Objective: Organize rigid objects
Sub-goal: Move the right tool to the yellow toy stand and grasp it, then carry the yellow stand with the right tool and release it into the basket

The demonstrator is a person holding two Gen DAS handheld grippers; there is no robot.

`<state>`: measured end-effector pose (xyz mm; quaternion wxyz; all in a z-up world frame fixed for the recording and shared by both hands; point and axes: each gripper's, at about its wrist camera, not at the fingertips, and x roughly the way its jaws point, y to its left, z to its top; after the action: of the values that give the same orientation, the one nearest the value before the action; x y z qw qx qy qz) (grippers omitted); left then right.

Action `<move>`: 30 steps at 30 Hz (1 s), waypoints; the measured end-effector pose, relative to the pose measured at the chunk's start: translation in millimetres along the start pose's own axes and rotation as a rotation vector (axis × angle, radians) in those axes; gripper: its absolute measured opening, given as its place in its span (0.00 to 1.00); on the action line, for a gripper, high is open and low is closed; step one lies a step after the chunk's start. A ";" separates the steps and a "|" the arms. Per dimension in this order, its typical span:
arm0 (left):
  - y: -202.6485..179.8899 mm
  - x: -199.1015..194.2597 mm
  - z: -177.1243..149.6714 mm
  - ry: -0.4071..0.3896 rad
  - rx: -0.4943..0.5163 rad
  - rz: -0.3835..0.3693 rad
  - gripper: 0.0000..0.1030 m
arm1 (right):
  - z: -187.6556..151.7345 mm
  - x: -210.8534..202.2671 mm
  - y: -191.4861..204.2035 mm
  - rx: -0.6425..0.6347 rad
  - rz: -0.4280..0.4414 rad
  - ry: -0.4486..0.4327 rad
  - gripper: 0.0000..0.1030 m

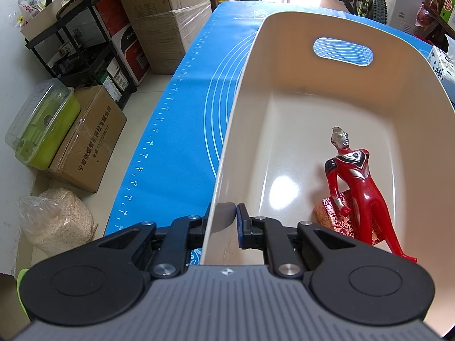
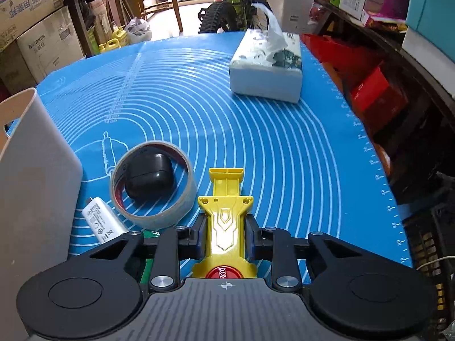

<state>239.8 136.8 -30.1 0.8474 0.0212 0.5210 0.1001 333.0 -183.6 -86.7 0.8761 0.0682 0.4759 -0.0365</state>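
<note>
My left gripper [image 1: 223, 213] is shut on the near left wall of the cream plastic bin [image 1: 236, 130], one finger outside and one inside. Inside the bin, a red and silver hero figure [image 1: 355, 187] leans over a red patterned box [image 1: 338, 221]. In the right wrist view my right gripper [image 2: 226, 224] is shut on a yellow toy launcher [image 2: 226, 216] with a red button, lying on the blue mat [image 2: 256, 130]. Left of it, a tape roll [image 2: 153, 182] rings a black case [image 2: 149, 174], and a white charger [image 2: 103, 224] lies nearby.
A tissue pack [image 2: 266, 65] sits at the mat's far right. The bin's outer wall [image 2: 34, 176] stands at the left of the right wrist view. Cardboard boxes [image 1: 88, 139], a black shelf, a bicycle [image 2: 236, 8] and red crates [image 2: 366, 85] surround the table.
</note>
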 end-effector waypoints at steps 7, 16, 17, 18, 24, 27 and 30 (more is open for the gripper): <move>0.0 0.0 0.0 0.000 0.000 0.001 0.16 | 4.8 -26.8 -3.4 0.024 0.018 -0.059 0.35; 1.6 -0.4 -0.5 0.000 0.001 0.004 0.16 | 10.7 -77.4 9.6 0.035 0.095 -0.199 0.35; 1.2 -0.3 -0.2 0.000 0.000 0.004 0.16 | 10.4 -82.2 13.0 0.031 0.107 -0.215 0.35; 1.7 -0.2 -0.4 0.000 0.000 0.004 0.16 | 9.6 -88.0 17.8 0.022 0.119 -0.234 0.35; 1.7 -0.3 -0.4 0.000 0.000 0.004 0.16 | 5.4 -120.7 51.0 -0.031 0.229 -0.326 0.35; 0.6 -0.1 -0.1 -0.001 0.004 0.005 0.15 | 1.1 -131.2 72.2 -0.061 0.296 -0.339 0.35; 0.8 -0.1 0.3 -0.001 0.004 0.003 0.15 | -5.3 -136.2 94.7 -0.104 0.351 -0.327 0.35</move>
<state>239.9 137.6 -29.8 0.8474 0.0237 0.5210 0.1001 266.6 -89.3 32.7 0.9368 0.0980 0.3097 0.1301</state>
